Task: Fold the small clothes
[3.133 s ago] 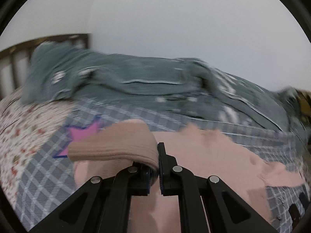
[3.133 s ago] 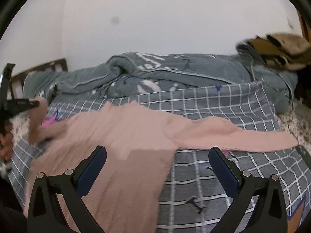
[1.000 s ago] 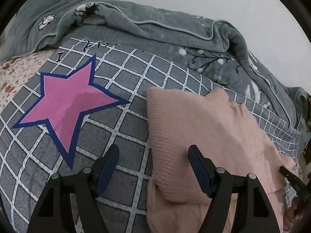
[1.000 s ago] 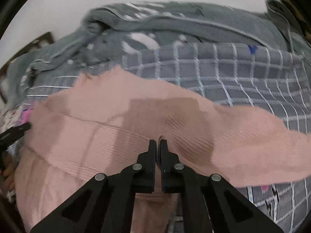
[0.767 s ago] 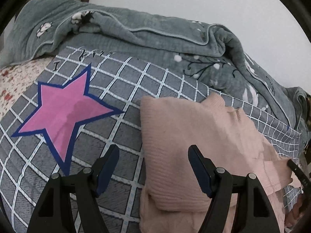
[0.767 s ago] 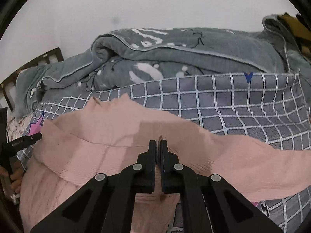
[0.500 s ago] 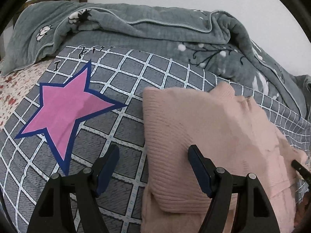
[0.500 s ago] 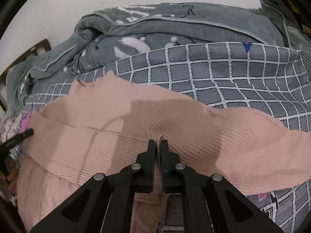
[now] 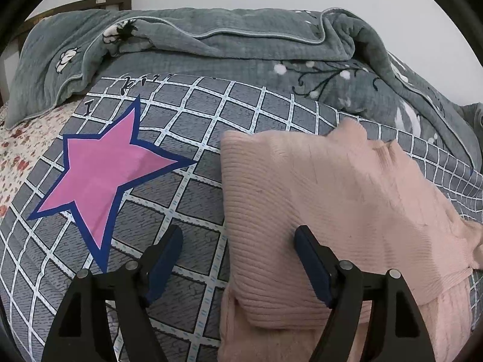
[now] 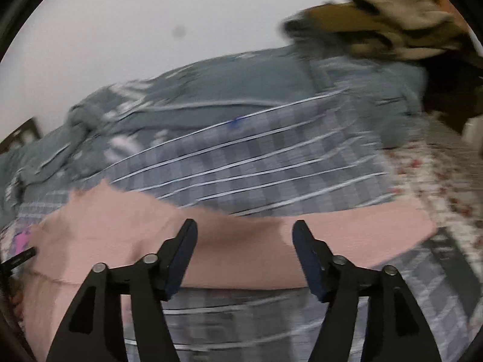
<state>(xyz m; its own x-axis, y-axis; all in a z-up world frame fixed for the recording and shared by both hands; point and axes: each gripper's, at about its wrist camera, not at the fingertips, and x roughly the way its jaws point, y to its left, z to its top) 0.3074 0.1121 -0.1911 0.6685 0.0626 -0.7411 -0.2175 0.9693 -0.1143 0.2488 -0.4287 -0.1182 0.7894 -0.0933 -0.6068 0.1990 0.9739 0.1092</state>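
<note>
Right gripper (image 10: 244, 244) let go of the pink sweater (image 9: 317, 211), jaws just opened wide, nothing between. Sweater lies on checked blanket (image 9: 196, 120). Left gripper (image 9: 238, 256) wide open over its folded left edge.

Left gripper (image 9: 238, 253) jaws apart, tilted downward, gripping nothing. Right gripper (image 10: 244, 247) jaws just opened wide, nothing pinched between them.

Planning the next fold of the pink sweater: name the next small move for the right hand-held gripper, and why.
Probably reach the right hand-held gripper, whose jaws have just been opening with nothing between them, toward the sleeve stretched out over the checked sheet. The sweater's other side already lies folded in.
</note>
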